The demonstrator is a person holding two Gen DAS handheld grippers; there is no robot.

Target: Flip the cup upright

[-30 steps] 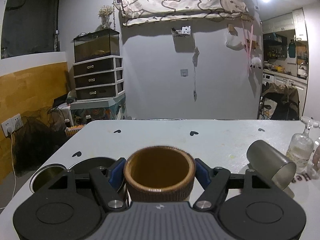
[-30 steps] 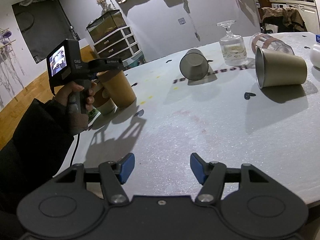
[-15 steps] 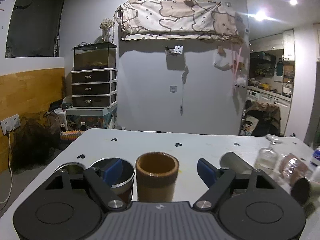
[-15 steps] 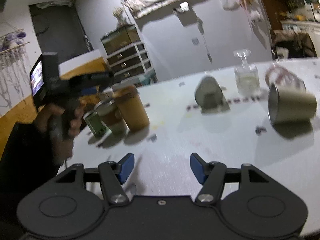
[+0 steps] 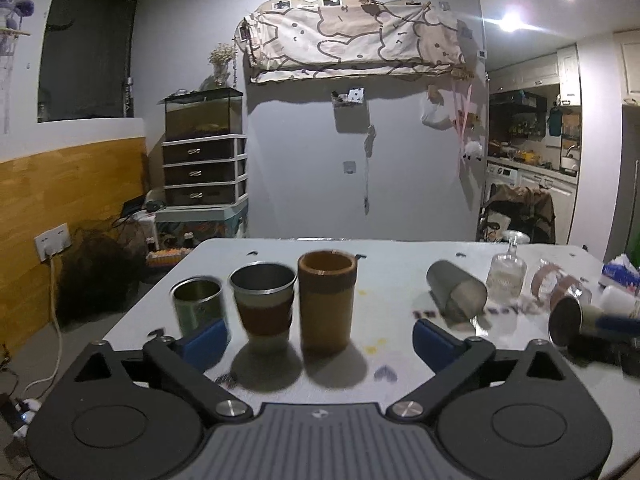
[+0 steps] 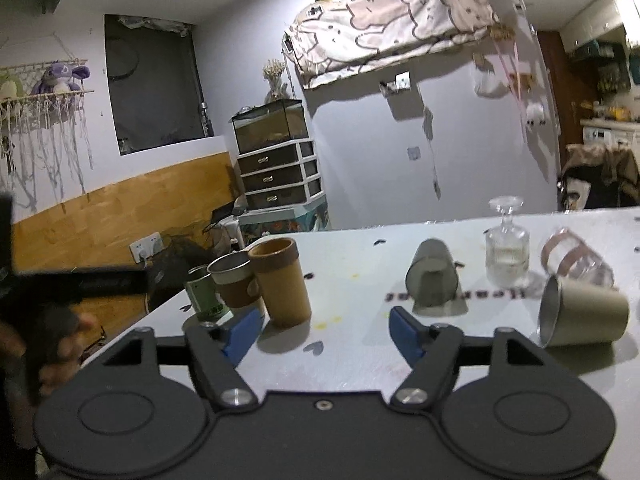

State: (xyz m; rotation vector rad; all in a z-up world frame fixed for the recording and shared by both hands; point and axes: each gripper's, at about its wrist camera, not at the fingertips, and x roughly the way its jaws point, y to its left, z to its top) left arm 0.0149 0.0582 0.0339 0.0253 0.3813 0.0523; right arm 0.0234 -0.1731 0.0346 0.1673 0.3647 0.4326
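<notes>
A tall brown cup (image 5: pixel 327 300) stands upright on the white table (image 5: pixel 400 276), free of my open left gripper (image 5: pixel 318 340), which hangs just in front of it. It also shows in the right wrist view (image 6: pixel 282 282). A grey cup (image 5: pixel 456 296) lies on its side at mid-table, also in the right wrist view (image 6: pixel 434 278). A beige metal cup (image 6: pixel 580 312) lies on its side to the right. My right gripper (image 6: pixel 326 334) is open and empty above the table's near part.
A steel cup with a brown sleeve (image 5: pixel 264 304) and a green tin cup (image 5: pixel 198 306) stand upright left of the brown cup. A glass bottle (image 6: pixel 507 252) and a tipped clear glass (image 6: pixel 576 258) sit at the right. The left hand-held unit (image 6: pixel 80 284) shows at far left.
My left gripper opened, let go of the brown cup and drew back from it. The cup stays standing. My right gripper swung to face the cups.
</notes>
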